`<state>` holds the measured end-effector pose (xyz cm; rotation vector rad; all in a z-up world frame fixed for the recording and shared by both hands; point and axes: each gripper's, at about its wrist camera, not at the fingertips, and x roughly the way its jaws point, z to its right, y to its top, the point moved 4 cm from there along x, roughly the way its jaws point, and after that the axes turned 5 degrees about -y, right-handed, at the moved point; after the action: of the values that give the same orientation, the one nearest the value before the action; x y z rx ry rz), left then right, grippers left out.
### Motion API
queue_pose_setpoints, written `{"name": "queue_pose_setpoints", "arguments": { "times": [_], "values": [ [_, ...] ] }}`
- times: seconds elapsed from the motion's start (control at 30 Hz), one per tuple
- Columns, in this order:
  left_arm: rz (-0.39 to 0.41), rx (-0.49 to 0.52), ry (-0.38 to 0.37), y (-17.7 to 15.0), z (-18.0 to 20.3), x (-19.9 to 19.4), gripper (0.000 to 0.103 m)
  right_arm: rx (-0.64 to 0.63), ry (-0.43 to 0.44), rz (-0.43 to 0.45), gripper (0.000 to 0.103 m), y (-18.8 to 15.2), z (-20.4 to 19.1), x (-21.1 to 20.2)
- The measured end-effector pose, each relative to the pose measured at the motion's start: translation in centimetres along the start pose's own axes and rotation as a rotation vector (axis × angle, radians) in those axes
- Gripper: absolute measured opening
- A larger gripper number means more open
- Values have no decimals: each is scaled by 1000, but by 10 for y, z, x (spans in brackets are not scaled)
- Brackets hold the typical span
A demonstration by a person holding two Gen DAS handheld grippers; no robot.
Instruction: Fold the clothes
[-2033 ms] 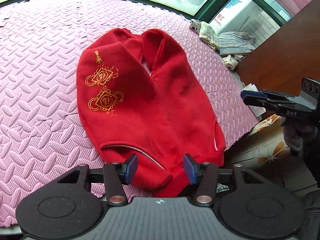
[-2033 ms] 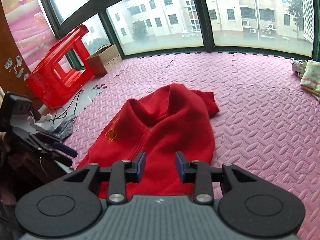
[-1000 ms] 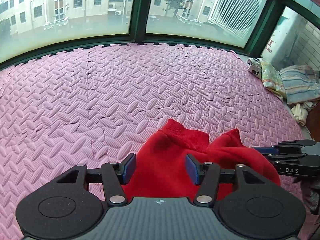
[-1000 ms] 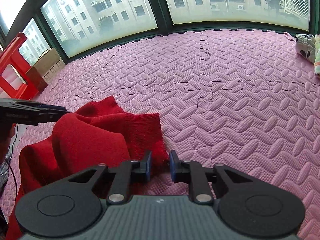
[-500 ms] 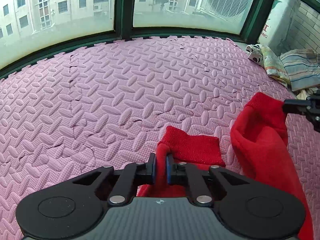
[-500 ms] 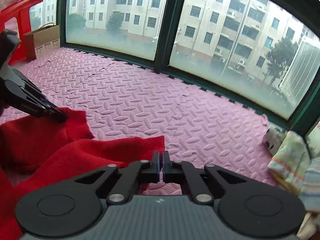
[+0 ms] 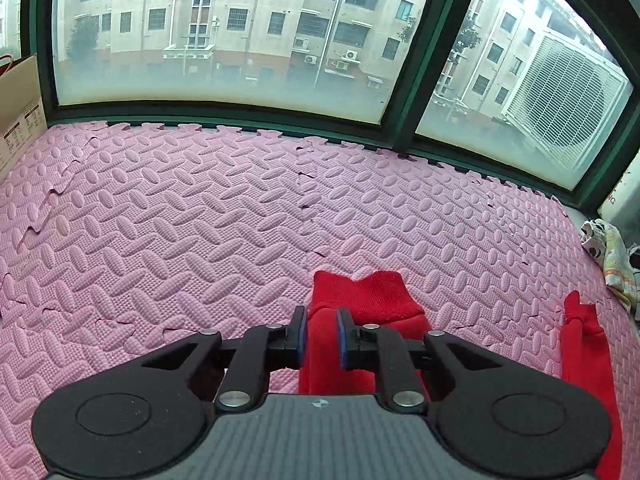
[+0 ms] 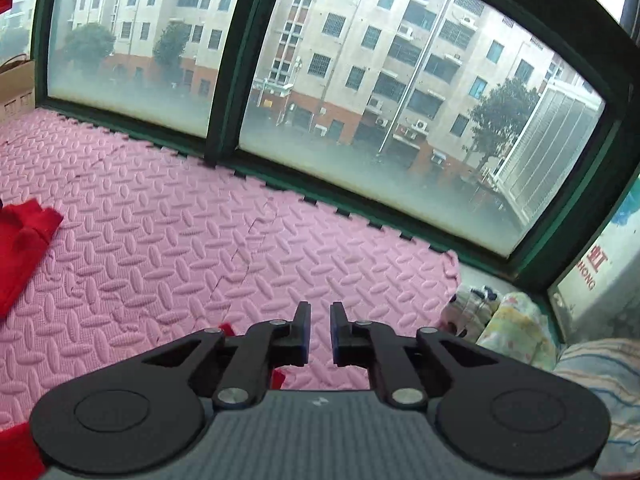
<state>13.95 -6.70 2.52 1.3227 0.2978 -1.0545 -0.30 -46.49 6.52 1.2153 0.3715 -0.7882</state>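
Jaws of left gripper [image 7: 322, 334] pinch red garment [image 7: 360, 300] beside clothes pile [image 8: 516, 320].

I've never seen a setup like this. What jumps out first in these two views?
The bright red garment on the pink foam mat, a fold of it between the left gripper fingers. In the other view the right gripper shows only mat in its narrow gap, and big green-framed windows face apartment blocks.
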Motion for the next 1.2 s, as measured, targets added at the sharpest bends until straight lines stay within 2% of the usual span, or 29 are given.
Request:
{"name": "queue_pose_setpoints", "arguments": {
  "times": [0.07, 0.13, 0.23, 0.3, 0.43, 0.63, 0.8, 0.93, 1.0, 1.07, 1.2],
  "values": [
    [3, 2, 0, -2, -2, -1, 38, 22, 40, -68, 13, -20, -3, 8],
    [-7, 33, -2, -5, 4, 3, 41, 60, 75, -127, 24, -40, -8, 15],
    [-26, 83, -6, -9, 14, 10, 46, 97, 113, -165, 24, -58, -17, 21],
    [-38, 117, -8, -12, 21, 14, 52, 98, 104, -183, 23, -62, -21, 27],
    [-63, 184, -13, -18, 35, 23, 53, 54, 61, -152, 25, -61, -27, 33],
    [-58, 338, 64, -19, 59, 45, 55, 1, -12, -112, 31, -52, -28, 44],
    [-36, 292, 51, -9, 61, 50, 57, 17, -41, -93, 40, -45, -22, 51],
    [16, 237, 16, -3, 57, 33, 57, 8, -49, -58, 41, -42, -23, 40],
    [23, 262, -7, -3, 62, 27, 55, 13, -32, -50, 42, -42, -25, 34],
    [10, 299, -52, -5, 72, 24, 39, 23, -13, -42, 42, -43, -26, 28],
    [-60, 330, -120, -10, 92, 34, 33, 23, 20, -41, 43, -46, -33, 22]
  ]
}}
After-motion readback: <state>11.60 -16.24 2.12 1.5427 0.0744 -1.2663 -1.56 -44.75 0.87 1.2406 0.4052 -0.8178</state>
